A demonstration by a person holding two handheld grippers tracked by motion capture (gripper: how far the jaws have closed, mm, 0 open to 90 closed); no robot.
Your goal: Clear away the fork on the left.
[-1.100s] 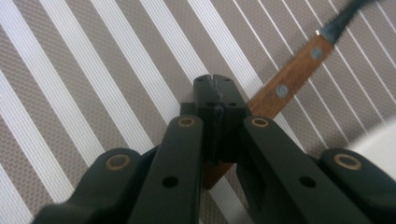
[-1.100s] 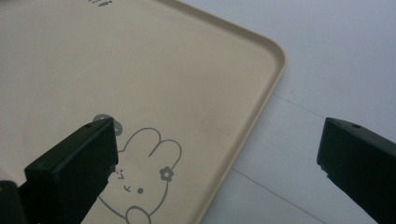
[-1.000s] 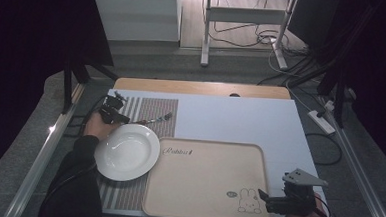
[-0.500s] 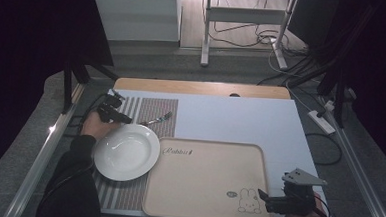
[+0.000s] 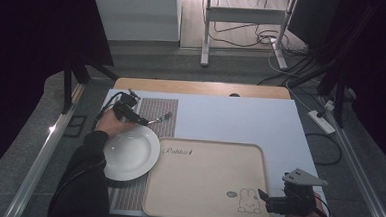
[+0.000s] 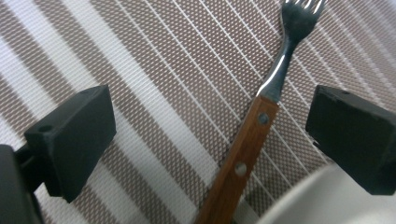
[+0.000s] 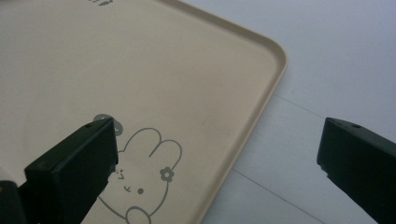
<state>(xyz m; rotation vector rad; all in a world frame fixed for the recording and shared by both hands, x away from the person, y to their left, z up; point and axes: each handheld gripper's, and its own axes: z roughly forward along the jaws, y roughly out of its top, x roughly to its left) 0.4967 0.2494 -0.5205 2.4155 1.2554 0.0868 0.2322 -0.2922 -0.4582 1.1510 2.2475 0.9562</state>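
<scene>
Nearest to me, my right gripper (image 5: pixel 262 197) hangs over the near right corner of the beige tray (image 5: pixel 208 154), jaws spread wide w/ nothing between them; in the right gripper view they straddle the tray's rim, a printed rabbit (image 7: pixel 140 172) under the left jaw. Left of the tray, a white plate (image 5: pixel 128 152) sits on a striped mat (image 5: pixel 161 109). Farther back, my left gripper (image 5: pixel 141 121) is low over the mat, just beyond the plate; its jaws have just been opening and now stand wide. Between them, untouched, lies the fork (image 6: pixel 254 135), wooden handle twd me, prongs pointing away, flat on the mat beside the plate's rim.
</scene>
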